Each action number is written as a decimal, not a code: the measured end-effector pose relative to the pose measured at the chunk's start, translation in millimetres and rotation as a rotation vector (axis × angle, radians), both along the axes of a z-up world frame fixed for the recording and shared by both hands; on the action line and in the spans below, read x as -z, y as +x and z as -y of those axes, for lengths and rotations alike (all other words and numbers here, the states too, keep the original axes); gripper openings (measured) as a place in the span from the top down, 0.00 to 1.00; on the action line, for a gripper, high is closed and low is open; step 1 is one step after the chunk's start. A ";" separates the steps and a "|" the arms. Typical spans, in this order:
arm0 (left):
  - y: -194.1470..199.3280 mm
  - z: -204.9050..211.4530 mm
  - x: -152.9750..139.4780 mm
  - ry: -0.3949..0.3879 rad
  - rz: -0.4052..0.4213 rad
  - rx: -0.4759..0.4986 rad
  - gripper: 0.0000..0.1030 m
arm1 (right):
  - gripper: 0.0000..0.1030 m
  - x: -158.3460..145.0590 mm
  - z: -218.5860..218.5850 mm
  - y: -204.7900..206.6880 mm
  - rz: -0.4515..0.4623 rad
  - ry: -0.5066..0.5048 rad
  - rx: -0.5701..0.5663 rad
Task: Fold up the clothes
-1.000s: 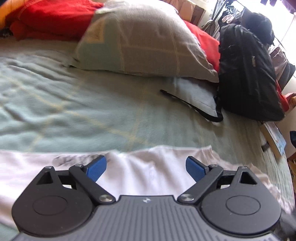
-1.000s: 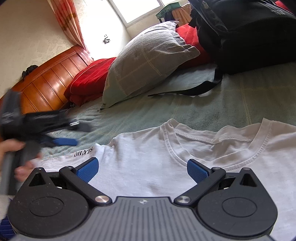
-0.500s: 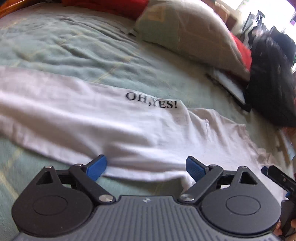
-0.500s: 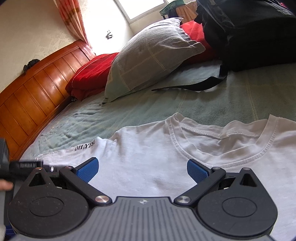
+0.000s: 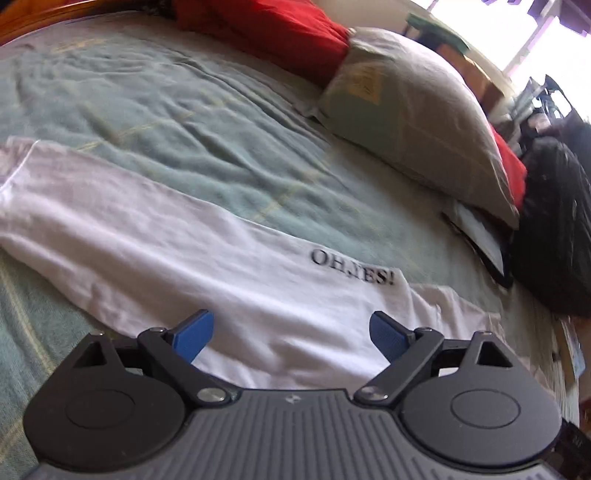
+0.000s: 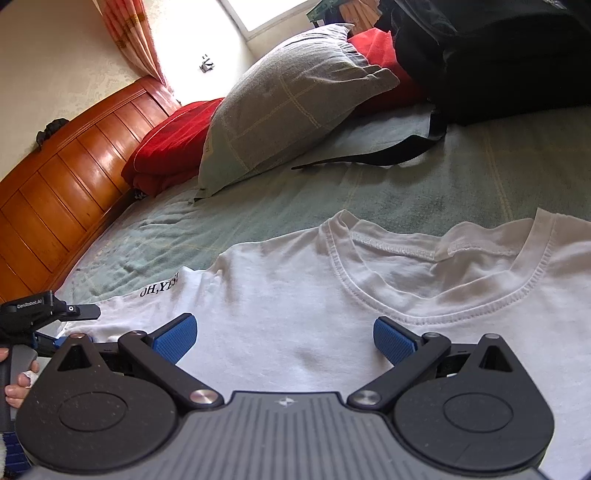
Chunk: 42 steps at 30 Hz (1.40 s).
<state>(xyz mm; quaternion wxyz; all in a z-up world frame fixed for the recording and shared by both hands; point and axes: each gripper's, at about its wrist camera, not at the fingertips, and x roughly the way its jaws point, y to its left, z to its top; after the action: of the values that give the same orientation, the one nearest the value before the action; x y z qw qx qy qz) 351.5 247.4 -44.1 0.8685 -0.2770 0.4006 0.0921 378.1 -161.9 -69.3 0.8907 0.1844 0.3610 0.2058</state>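
Note:
A white T-shirt printed "OH,YES!" lies spread flat on the green bed cover. My left gripper hovers open over the shirt's near edge, below the print, with only cloth under its blue pads. In the right wrist view the same T-shirt shows its round neckline. My right gripper stands open just below that neckline, nothing pinched. The left gripper also shows at the far left of that view, held in a hand, at the shirt's side edge.
A grey pillow and red bedding lie at the head of the bed. A black backpack sits beyond the collar, its strap trailing on the cover. A wooden headboard runs along the left.
The left gripper swung left along the shirt and rolled; its view went from pillow and backpack to the printed side of the shirt. The right gripper stayed put.

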 end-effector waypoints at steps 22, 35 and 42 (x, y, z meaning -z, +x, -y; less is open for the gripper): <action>-69.4 -77.3 49.9 -0.152 0.168 -0.382 0.86 | 0.00 5.0 -1.5 1.9 0.000 -0.004 0.006; -75.2 -53.7 15.4 0.079 0.047 -0.362 0.94 | 0.00 6.0 1.0 3.2 -0.005 0.014 0.012; -44.7 -60.8 -1.8 0.221 0.080 -0.310 0.58 | 0.00 5.6 0.1 2.6 -0.001 0.005 0.011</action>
<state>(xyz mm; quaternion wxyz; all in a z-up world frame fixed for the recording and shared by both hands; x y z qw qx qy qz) 306.8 308.1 -42.3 0.8843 -0.2418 0.3060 0.2569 380.7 -162.0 -75.0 0.8912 0.1890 0.3597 0.2017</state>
